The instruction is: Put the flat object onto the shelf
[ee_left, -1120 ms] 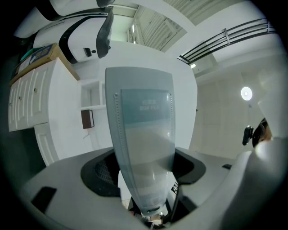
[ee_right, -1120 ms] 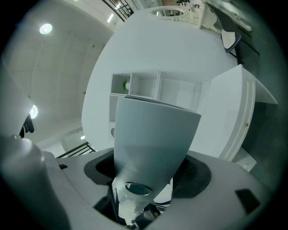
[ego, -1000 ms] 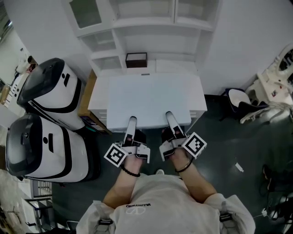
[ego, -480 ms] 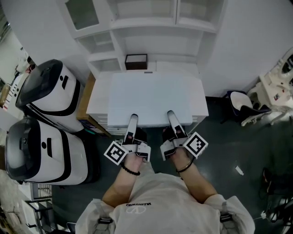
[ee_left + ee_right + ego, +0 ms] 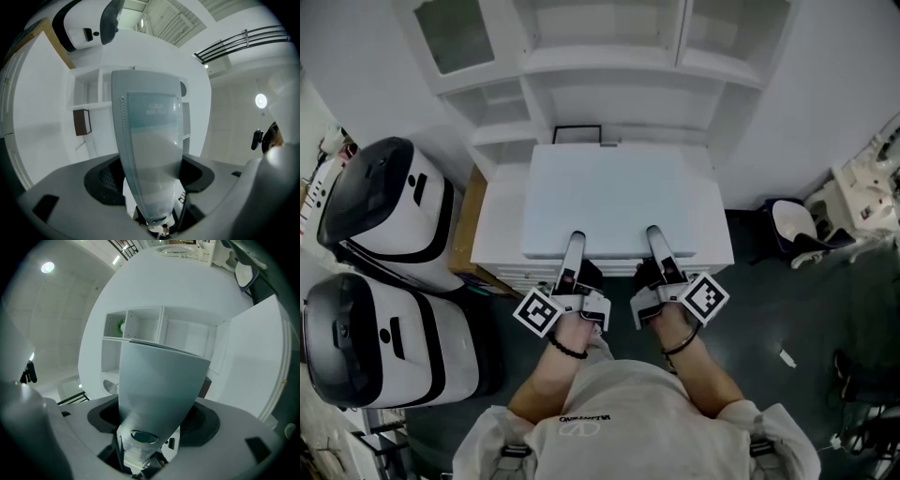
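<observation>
Flat white board [image 5: 614,202], L gripper [image 5: 574,244] & R gripper [image 5: 655,236] clamped on near edge, jaw print illegible

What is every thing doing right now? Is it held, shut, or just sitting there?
flat white board, held level by its near edge, not yet on the shelf
left gripper, jaws shut on the board
right gripper, jaws shut on the board
shelf, open at the front
dark box, standing upright on a lower shelf
</observation>
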Motion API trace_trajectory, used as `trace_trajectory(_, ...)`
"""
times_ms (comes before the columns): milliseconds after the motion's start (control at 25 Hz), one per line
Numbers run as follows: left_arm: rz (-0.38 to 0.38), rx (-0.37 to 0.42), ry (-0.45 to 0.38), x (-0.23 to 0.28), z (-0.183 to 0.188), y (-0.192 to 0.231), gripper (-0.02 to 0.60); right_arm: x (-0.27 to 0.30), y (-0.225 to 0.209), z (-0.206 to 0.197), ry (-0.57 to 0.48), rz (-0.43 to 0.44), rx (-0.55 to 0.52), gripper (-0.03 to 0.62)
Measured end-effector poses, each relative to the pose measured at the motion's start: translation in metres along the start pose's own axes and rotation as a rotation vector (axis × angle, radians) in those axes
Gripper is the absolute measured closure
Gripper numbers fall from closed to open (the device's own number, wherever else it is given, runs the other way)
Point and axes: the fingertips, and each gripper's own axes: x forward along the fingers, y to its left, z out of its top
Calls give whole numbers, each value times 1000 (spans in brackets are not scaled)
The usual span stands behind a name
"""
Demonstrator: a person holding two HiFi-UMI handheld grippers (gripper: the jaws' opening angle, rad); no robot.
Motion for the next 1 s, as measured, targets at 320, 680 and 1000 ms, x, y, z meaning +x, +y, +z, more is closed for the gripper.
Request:
trace_trajectory(320, -26, -7, 17, 71, 60, 24, 265, 92, -1, 5, -29, 15, -26, 253)
trace_trajectory(680, -77, -3, 56, 119, 99, 24, 265, 148, 16, 11, -84, 58, -62, 253)
trace_trajectory(1000, -98, -2, 67, 152, 108, 17, 265, 176, 28, 31, -101, 82, -78, 253)
